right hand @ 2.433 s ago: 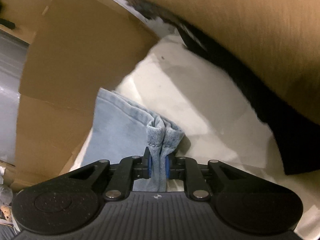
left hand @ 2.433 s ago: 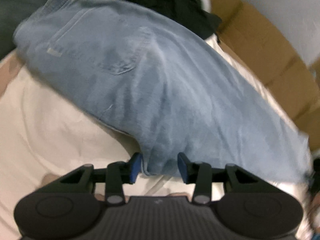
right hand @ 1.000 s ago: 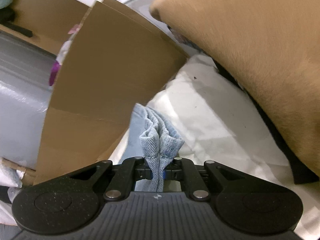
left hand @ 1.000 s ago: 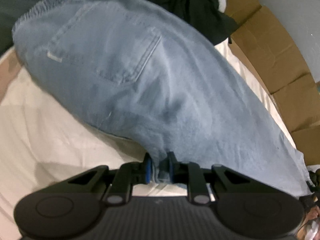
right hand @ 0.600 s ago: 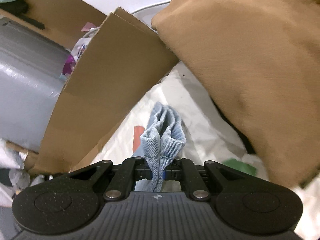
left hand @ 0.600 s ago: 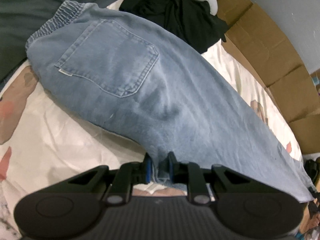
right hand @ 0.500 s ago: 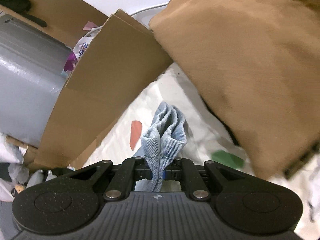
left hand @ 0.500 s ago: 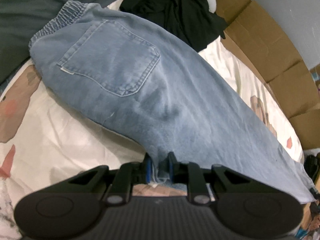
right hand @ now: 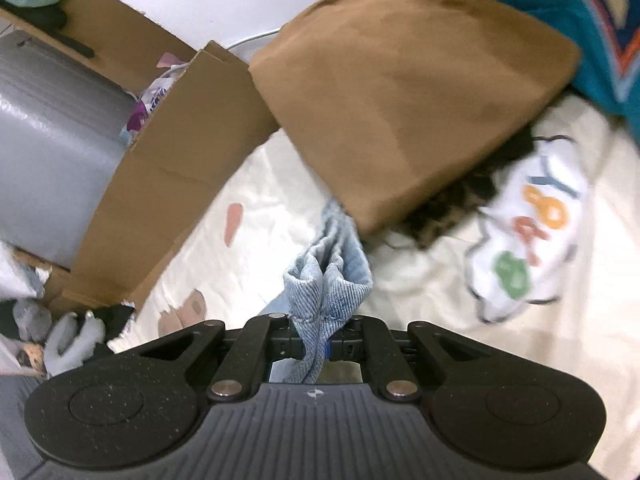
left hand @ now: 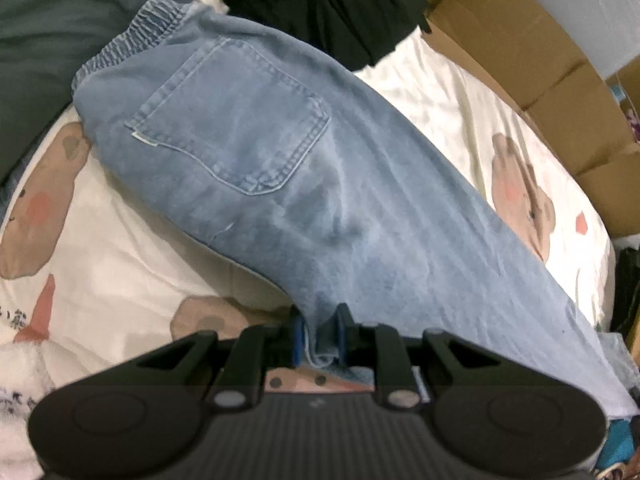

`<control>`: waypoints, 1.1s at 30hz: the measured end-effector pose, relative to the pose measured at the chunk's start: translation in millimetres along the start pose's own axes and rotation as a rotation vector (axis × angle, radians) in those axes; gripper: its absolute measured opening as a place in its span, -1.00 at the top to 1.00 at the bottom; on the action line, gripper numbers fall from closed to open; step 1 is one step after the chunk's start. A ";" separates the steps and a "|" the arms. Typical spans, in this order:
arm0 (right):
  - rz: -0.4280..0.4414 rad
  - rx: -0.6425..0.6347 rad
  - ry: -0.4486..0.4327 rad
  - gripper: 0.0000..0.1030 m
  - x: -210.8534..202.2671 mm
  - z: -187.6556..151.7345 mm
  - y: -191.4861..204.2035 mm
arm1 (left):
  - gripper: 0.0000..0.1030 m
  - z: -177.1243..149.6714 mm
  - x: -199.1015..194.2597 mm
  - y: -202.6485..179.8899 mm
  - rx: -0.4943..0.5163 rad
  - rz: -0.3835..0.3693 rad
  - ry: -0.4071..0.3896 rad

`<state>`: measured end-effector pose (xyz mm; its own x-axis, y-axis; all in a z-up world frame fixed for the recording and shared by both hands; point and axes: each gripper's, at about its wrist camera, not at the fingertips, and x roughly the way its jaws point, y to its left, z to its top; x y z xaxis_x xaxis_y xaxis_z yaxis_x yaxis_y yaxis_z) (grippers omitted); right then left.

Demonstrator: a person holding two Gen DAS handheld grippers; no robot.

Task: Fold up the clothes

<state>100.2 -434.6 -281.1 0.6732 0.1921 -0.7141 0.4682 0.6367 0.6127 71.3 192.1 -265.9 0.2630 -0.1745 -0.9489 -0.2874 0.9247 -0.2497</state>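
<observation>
Light blue jeans lie stretched across a cream bedsheet printed with bears, back pocket up and elastic waistband at the upper left. My left gripper is shut on the jeans' near edge around the crotch. In the right wrist view my right gripper is shut on the bunched leg hems, which stand up between its blue pads above the sheet.
A brown folded cushion or garment lies just beyond the hems, over a black item. A teal garment and a white printed cloth sit to the right. Cardboard boxes edge the bed; a black clothes pile lies past the waistband.
My right gripper has swept sideways and up with the leg hems, bringing the brown cushion's end, a teal garment and a white printed cloth into view. The left gripper rose slightly with the jeans' edge.
</observation>
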 end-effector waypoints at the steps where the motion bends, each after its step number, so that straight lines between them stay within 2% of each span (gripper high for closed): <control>1: -0.002 0.001 0.000 0.88 -6.4 -2.7 -5.4 | 0.66 0.4 0.6 0.2 0.004 -0.001 0.007; 11: -0.051 0.012 -0.019 0.88 -46.9 -15.4 -43.6 | 0.66 5.7 18.2 2.6 0.030 -0.006 0.076; 20: -0.119 0.014 -0.023 0.88 -65.1 -34.5 -82.0 | 0.66 18.9 33.5 6.2 0.090 0.018 0.136; 28: -0.186 0.094 0.008 0.85 -28.4 -54.2 -129.1 | 0.63 31.8 62.7 16.4 0.102 0.068 0.183; 31: -0.198 0.121 0.026 0.80 -19.4 -56.9 -139.2 | 0.52 42.6 68.8 22.8 0.101 0.082 0.206; 33: -0.226 0.100 0.038 0.51 -18.3 -56.6 -139.3 | 0.51 52.4 65.9 27.6 0.093 0.088 0.207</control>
<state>-9.7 -484.5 -372.5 0.5237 0.0824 -0.8479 0.6598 0.5904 0.4648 129.0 223.9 -325.2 0.0432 -0.1490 -0.9879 -0.2120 0.9649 -0.1548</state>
